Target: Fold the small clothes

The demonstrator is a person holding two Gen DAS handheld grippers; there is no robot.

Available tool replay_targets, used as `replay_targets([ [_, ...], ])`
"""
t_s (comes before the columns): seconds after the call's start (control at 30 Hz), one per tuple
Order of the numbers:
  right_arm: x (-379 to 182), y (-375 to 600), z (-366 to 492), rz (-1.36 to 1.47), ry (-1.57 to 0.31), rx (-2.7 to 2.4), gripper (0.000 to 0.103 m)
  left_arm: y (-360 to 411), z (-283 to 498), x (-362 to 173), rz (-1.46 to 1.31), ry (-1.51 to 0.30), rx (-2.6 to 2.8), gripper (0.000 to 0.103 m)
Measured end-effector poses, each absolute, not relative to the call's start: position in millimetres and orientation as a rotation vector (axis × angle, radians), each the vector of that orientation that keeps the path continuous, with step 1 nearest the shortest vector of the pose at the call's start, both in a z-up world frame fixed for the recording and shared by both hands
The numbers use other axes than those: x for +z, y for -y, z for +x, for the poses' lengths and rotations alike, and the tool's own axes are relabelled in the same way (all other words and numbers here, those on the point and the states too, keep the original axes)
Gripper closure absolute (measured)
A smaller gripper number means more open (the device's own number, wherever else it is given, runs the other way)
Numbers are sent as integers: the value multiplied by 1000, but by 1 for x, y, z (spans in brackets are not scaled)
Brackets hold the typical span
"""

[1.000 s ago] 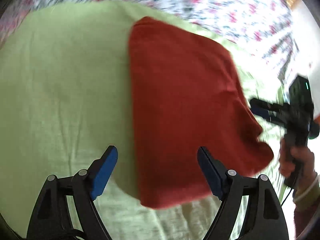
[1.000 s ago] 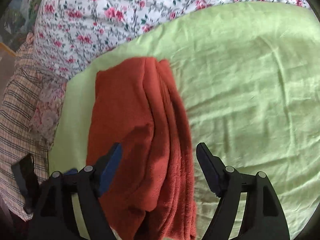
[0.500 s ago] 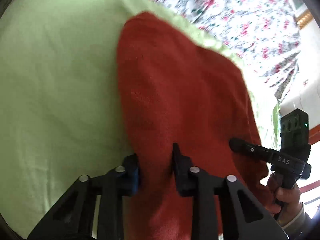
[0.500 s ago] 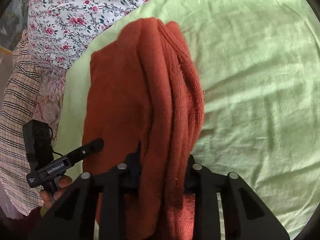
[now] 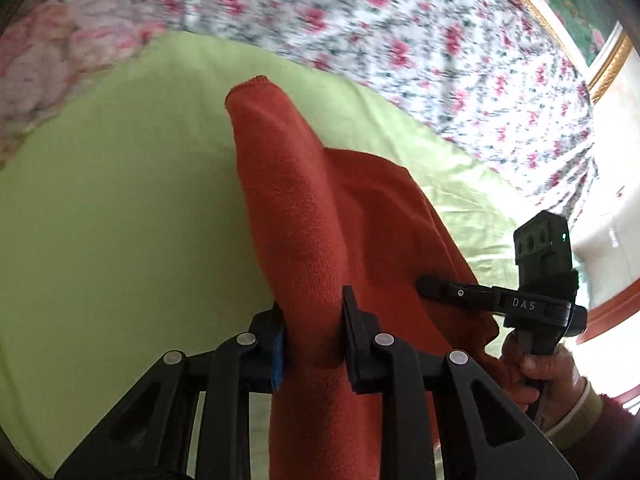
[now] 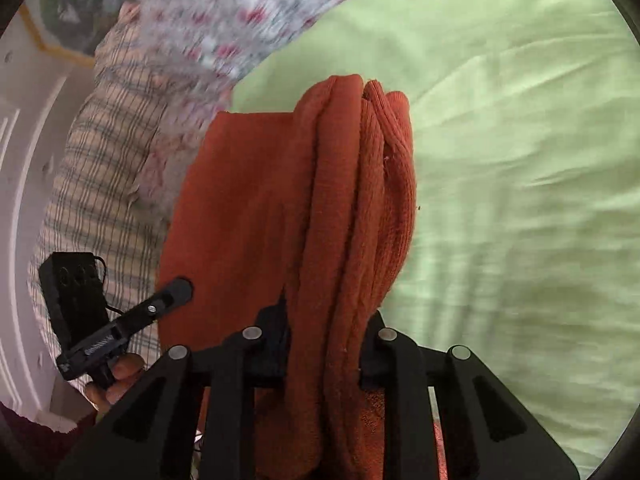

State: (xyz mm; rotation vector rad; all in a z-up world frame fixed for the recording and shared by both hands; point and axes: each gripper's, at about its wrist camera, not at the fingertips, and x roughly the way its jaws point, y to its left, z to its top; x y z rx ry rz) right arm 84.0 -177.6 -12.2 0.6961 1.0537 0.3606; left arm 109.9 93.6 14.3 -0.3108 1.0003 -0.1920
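Nearest the lens, the left tongs (image 5: 312, 332) are pinching one bunched edge of the rust-red garment (image 5: 304, 216), and the right tongs (image 6: 324, 344) are likewise clamped on its thick, ribbed, layered edge, both having just closed onto the cloth. The garment is lifted at these two edges over the green sheet (image 5: 120, 220) (flowered bedding (image 5: 400, 32) lies beyond), so the fold looks mid-carry; the next move calls for bringing both edges across together, laying them level
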Motion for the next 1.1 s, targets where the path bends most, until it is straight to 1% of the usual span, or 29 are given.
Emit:
replay_targets([
  [0.07,-20,156,93,679,-1073,389,79,-110,106,3,-314,-1021,-153,80],
  [0.13,-27,138,104,643,-1101,397,79,-127,104,-19,-350,-1081,-110,79],
  [0.2,-35,127,110,583,-1137,361,78,-133,102,-32,-369,-1112,-85,76],
  [0.23,-39,125,111,552,-1157,331,72,-136,99,-34,-372,-1114,-71,73],
  [0.27,-41,124,112,522,-1173,308,69,-138,95,-34,-368,-1118,-56,70],
  [0.3,-39,124,111,496,-1181,287,63,-141,91,-33,-367,-1117,-47,67],
  [0.33,-35,124,110,472,-1188,263,55,-142,88,-31,-374,-1113,-49,61],
  [0.37,-29,125,108,437,-1192,226,53,-144,83,-29,-379,-1108,-42,57],
  [0.4,-20,127,106,408,-1177,194,52,-145,80,-29,-377,-1105,-31,55],
  [0.53,14,139,92,346,-1072,106,53,-152,66,-24,-395,-1100,-23,52],
  [0.57,22,139,87,327,-1047,91,56,-153,62,-22,-396,-1099,-23,52],
  [0.6,31,136,85,316,-1027,95,68,-152,60,-22,-395,-1101,-22,52],
  [0.63,36,133,85,317,-1020,112,74,-152,58,-22,-394,-1103,-23,52],
  [0.77,33,109,87,291,-1059,168,76,-146,52,-28,-403,-1124,-42,52],
  [0.9,10,101,92,246,-1146,107,76,-145,45,-34,-414,-1136,-53,52],
  [1.0,4,107,93,259,-1148,83,76,-147,42,-37,-433,-1140,-54,52],
  [1.1,11,108,96,261,-1109,73,76,-147,42,-37,-443,-1142,-52,52],
])
